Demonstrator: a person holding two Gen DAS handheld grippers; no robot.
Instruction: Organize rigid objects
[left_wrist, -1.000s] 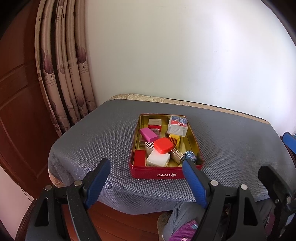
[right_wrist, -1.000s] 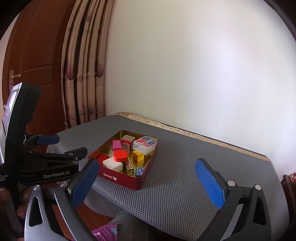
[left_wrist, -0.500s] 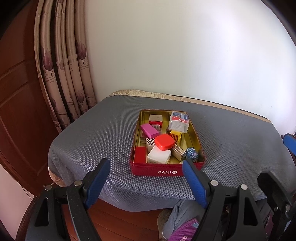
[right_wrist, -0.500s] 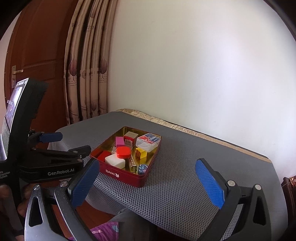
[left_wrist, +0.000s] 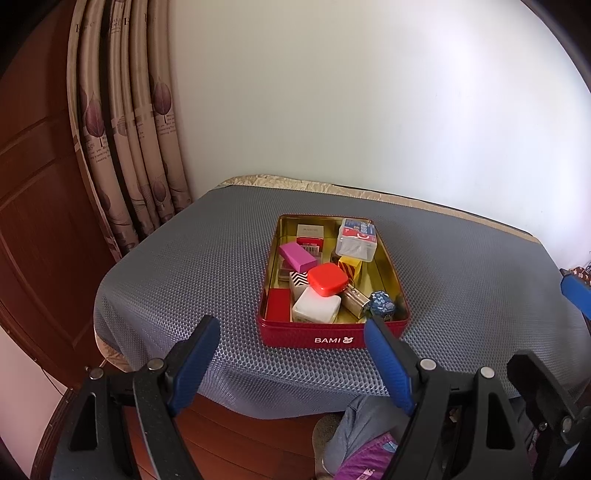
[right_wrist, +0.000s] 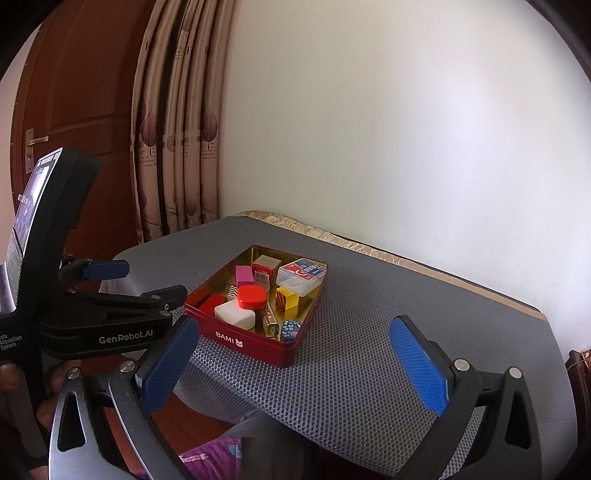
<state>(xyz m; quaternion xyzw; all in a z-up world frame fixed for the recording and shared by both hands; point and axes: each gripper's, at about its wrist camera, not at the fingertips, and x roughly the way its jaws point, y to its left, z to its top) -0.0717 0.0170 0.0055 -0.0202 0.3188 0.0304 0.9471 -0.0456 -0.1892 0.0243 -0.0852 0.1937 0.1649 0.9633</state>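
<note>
left wrist view: a red rectangular metal tin with a gold inside sits on a table under a grey honeycomb-textured mat. it is packed with small rigid pieces: a glossy red rounded-square case resting on a white rounded block, a pink bar, a clear plastic box. the left gripper hangs spread wide and empty, near the tin's front edge. the right gripper likewise gapes wide, holding nothing, above the mat.
</note>
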